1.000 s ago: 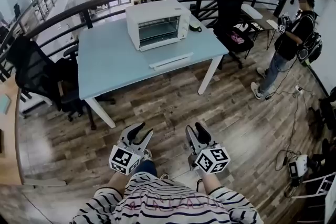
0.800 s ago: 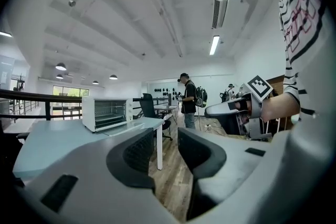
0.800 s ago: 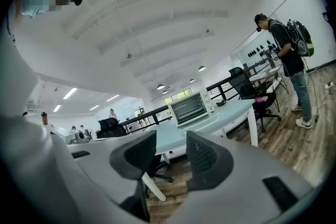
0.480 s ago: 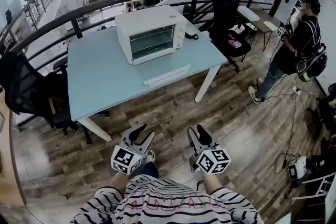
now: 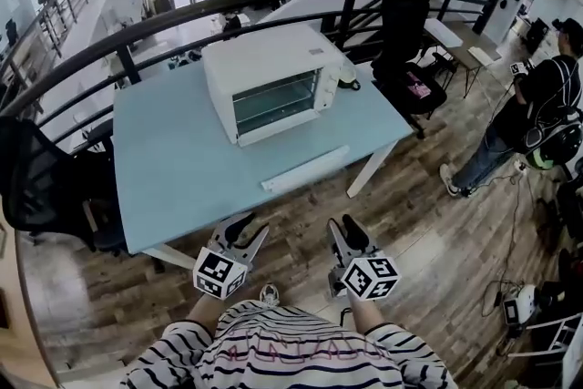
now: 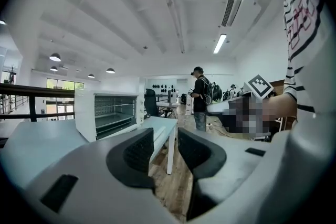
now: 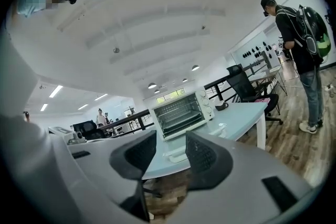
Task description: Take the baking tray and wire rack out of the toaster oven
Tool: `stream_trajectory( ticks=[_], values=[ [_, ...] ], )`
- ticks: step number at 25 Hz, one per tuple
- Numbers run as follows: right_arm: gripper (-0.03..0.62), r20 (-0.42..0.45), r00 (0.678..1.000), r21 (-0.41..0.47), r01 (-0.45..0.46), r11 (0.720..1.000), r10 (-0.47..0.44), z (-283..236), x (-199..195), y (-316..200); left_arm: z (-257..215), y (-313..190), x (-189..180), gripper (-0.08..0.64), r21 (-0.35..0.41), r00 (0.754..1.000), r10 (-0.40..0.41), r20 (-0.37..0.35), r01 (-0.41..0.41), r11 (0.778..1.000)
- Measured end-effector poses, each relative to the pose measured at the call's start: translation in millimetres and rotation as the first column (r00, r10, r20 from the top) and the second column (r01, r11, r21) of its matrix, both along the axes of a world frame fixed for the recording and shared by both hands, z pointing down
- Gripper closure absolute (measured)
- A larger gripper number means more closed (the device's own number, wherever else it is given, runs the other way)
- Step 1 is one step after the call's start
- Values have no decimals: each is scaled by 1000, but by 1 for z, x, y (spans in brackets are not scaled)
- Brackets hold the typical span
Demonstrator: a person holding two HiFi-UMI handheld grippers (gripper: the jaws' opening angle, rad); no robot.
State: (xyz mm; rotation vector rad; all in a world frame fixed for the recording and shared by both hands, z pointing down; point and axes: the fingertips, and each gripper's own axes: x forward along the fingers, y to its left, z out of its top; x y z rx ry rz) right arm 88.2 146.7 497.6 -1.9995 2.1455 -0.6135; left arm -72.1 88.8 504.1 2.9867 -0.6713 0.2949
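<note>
change: white box-shaped toaster oven [image 5: 273, 82] on pale blue table [image 5: 164, 178] sits nearer and larger than a second ago. approach under way, nothing taken out yet.
oven: glass door shut, wire rack bars show behind it, baking tray not made out.
left gripper [image 5: 248, 228]: jaws narrowly apart, empty.
right gripper [image 5: 342, 225]: jaws wider apart, empty.
position: both grippers short of the table's near edge, oven ahead, well apart.

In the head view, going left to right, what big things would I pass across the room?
Left chair → toaster oven → right chair → person.
</note>
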Motion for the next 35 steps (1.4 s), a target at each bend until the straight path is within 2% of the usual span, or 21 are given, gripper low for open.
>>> stream_trajectory(
  ticks=[6, 13, 17, 23, 29, 35],
  values=[
    [421, 8, 1000, -6, -25, 1000, 25, 5, 4, -56, 4, -60, 2, 440, -2, 1000, 11, 9, -11, 1000],
    [422, 18, 999, -36, -29, 999, 30, 21, 27, -104, 23, -103, 8, 439, -51, 999, -45, 4, 45, 998],
    [421, 27, 1000, -51, 9, 999, -7, 29, 44, -148, 32, -134, 12, 439, -65, 994, -109, 13, 109, 992],
    [422, 25, 995, -76, 101, 992, -99, 36, 66, -218, 31, -178, 23, 439, -70, 974, -225, 13, 225, 972],
    [423, 34, 978, -118, 210, 971, -208, 42, 82, -283, 23, -206, 36, 440, -82, 944, -329, 25, 330, 940],
    [425, 25, 969, -150, 247, 957, -246, 50, 102, -337, 28, -226, 53, 440, -97, 916, -398, 50, 401, 911]
  ],
)
